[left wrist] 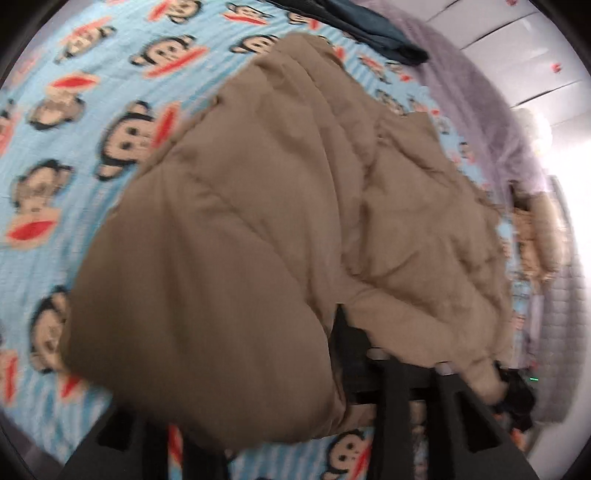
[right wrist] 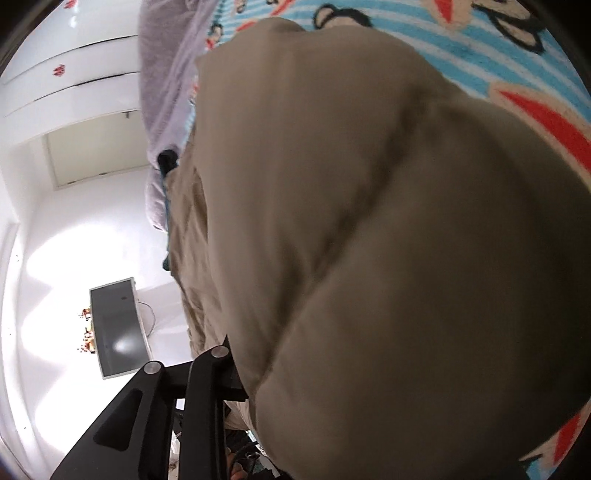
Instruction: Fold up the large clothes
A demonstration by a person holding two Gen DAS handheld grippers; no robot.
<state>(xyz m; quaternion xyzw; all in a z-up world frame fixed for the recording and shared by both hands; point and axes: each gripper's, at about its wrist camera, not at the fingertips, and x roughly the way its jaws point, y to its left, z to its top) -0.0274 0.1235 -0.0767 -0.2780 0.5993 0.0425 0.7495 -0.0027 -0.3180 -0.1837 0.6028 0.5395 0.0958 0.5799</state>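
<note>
Left tool (left wrist: 354, 373): fingertips buried under the tan puffer coat (left wrist: 280, 206), so I can't tell whether it grips; the coat is bunched right over and ahead of it on the monkey-print bed sheet (left wrist: 55, 155). Right tool (right wrist: 236, 373): only one finger (right wrist: 207, 398) shows, the coat billows over the rest, grip unreadable too. Dark garment (left wrist: 373, 33) and grey blanket (left wrist: 472, 96) lie far ahead of my left tool.
</note>
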